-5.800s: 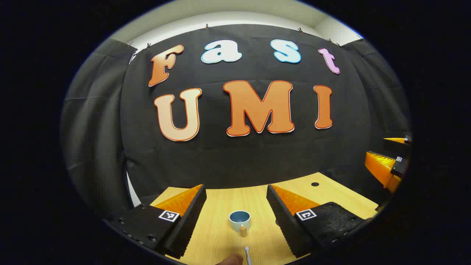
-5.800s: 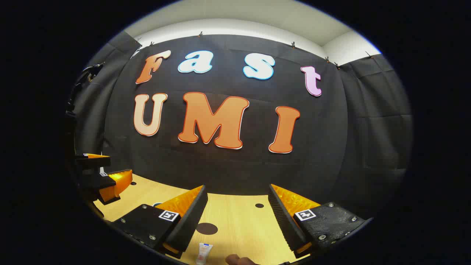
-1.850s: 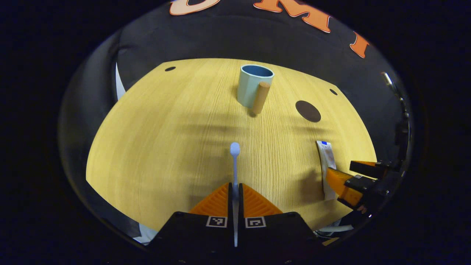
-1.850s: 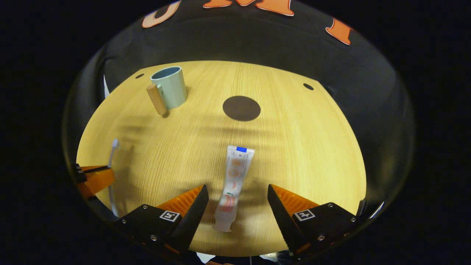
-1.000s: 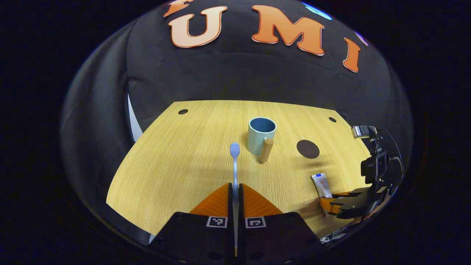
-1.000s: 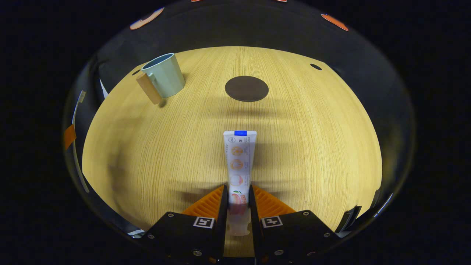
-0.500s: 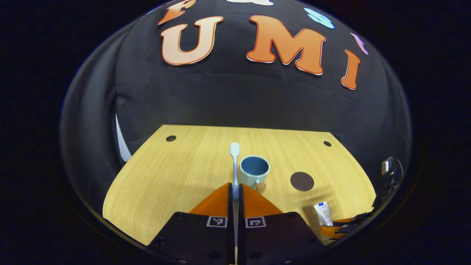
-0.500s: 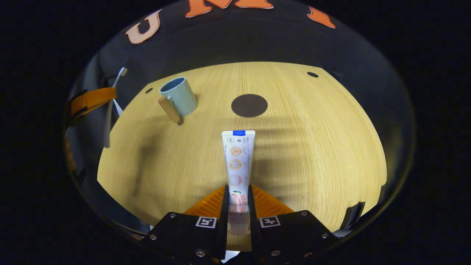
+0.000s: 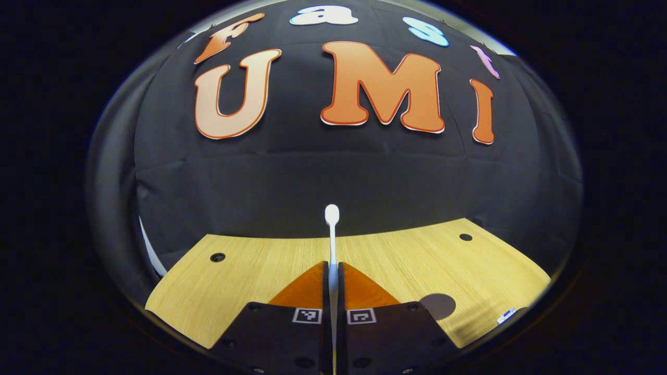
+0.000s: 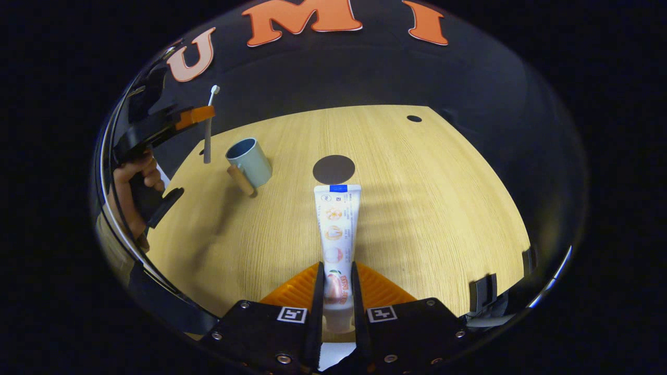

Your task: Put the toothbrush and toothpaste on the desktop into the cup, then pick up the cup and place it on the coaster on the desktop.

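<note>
With the left gripper (image 9: 333,273) clenched on the toothbrush (image 9: 332,229), the brush hangs upright just beside and above the cup (image 10: 249,161) in the right gripper view; I would centre its lower end over the cup's mouth, then lower before letting go. The right gripper (image 10: 336,284) jaws grasp the toothpaste (image 10: 336,229) near its cap end, the tube reaching toward the coaster (image 10: 333,169), itself just beside the cup on the tabletop (image 10: 443,208)

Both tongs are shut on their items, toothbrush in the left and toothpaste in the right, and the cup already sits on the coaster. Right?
Not quite. In the right gripper view the cup stands on the bare desk, beside the coaster, not on it. The toothbrush and toothpaste grips are as stated.
</note>
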Demonstrator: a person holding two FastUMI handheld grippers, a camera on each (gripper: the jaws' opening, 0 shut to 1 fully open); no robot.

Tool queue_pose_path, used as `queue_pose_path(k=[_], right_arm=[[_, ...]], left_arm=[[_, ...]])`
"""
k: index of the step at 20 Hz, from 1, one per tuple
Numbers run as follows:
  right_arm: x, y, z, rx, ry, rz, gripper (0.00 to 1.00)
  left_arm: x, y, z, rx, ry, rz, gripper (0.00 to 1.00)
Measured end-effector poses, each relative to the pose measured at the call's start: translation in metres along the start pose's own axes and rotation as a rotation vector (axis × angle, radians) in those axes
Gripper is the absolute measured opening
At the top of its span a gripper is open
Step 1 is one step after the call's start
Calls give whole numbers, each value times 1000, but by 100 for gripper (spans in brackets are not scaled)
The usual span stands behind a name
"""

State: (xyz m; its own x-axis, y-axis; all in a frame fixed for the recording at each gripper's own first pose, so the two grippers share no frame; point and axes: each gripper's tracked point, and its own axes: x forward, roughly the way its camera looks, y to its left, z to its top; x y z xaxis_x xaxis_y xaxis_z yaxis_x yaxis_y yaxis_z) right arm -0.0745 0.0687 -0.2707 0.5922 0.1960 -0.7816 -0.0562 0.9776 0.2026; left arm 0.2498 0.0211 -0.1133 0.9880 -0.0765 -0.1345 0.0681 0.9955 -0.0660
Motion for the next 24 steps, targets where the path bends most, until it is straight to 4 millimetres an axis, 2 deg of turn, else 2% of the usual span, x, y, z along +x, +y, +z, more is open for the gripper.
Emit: queue_pose_path(k=[4, 8, 14, 22, 24], right_arm=[[-1, -10, -14, 20, 34, -55, 27], [-1, -25, -22, 32, 50, -91, 28], [5, -29, -16, 19, 57, -95, 28], [10, -22, -7, -15, 57, -73, 28], [10, -21, -6, -24, 55, -69, 28]], left_arm=[[30, -6, -3, 0, -31, 2, 3], [53, -8, -22, -17, 0, 12, 3], [53, -14, -46, 15, 39, 15, 5], [48, -11, -58, -8, 83, 19, 10], [45, -11, -63, -26, 99, 19, 27]])
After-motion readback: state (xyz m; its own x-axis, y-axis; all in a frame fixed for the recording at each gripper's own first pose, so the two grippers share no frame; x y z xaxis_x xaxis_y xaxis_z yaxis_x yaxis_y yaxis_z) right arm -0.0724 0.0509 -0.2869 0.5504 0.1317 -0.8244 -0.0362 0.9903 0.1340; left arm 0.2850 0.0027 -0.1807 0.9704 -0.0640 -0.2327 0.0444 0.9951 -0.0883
